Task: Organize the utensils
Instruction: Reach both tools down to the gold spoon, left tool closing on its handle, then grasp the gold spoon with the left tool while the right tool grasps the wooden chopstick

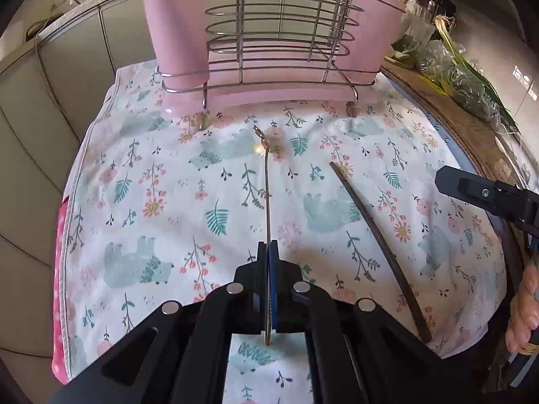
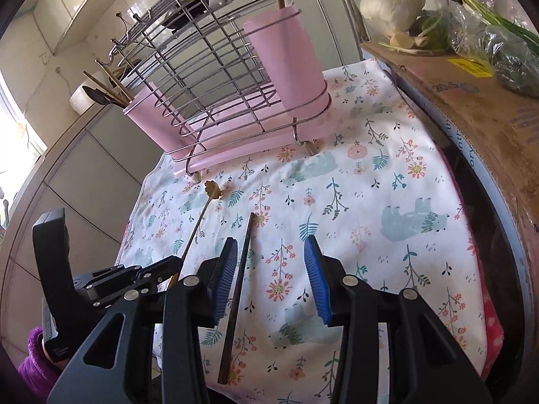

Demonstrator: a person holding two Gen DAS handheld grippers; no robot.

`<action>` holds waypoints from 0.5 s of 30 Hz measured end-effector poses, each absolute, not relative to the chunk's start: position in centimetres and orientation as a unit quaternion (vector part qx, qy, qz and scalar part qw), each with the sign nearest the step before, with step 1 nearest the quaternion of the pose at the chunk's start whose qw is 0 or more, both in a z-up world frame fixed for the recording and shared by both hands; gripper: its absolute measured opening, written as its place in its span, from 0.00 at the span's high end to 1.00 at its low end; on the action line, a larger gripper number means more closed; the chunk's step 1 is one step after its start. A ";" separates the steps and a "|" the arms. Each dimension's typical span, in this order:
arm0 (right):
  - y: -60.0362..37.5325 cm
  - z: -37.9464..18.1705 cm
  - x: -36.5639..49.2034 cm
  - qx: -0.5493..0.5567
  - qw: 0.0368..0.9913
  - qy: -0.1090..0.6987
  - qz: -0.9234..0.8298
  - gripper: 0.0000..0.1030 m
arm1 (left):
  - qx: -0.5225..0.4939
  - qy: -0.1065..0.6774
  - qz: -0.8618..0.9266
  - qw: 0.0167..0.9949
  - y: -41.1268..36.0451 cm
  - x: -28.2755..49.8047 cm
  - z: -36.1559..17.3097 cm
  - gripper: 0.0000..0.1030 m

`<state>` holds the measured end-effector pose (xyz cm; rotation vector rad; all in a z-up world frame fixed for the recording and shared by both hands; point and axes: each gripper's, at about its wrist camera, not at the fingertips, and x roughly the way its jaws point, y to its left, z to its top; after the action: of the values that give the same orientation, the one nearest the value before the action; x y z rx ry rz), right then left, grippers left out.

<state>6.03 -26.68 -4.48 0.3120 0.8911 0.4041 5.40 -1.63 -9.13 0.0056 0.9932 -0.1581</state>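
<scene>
A thin gold utensil [image 1: 267, 195] with a leaf-shaped end lies along the floral cloth [image 1: 151, 181]. My left gripper [image 1: 268, 247] is shut on its stem near the plain end. The same utensil [image 2: 202, 215] and left gripper [image 2: 177, 262] show at the left of the right wrist view. A dark chopstick [image 1: 380, 239] lies to the right of it. My right gripper [image 2: 269, 249] is open above that chopstick [image 2: 237, 289], which runs close by the left pad [image 2: 224, 279] without being pinched. One finger of the right gripper [image 1: 471, 190] shows at the right edge of the left wrist view.
A wire rack [image 1: 279, 33] with a pink cup [image 1: 175, 30] at each end stands at the far edge of the cloth; both cups hold utensils. A cardboard box [image 2: 471, 101] topped with bagged vegetables [image 2: 498, 43] borders the right side. A purple sleeve [image 2: 33, 363] shows at the lower left.
</scene>
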 end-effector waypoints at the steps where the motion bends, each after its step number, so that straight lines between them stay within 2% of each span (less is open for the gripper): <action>1: -26.6 -4.7 6.1 0.153 0.867 0.432 0.196 0.59 | -0.008 0.481 -0.077 0.873 -1.2 5.2 -9.2 0.99; 7: -26.3 -6.0 7.7 0.190 0.830 0.477 0.216 0.59 | -0.042 0.492 -0.091 0.865 -0.1 4.7 -9.4 0.99; 12: -24.7 -6.9 9.5 0.180 0.814 0.508 0.218 0.59 | -0.056 0.492 -0.105 0.862 0.7 4.6 -9.6 0.97; 15: -22.8 -7.3 10.5 0.153 0.810 0.523 0.218 0.60 | -0.067 0.497 -0.110 0.858 1.3 4.9 -9.7 0.89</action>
<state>10.50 -22.82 -7.35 0.3277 1.1171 0.4668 4.85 1.26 -9.74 -0.1406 1.0427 -0.2315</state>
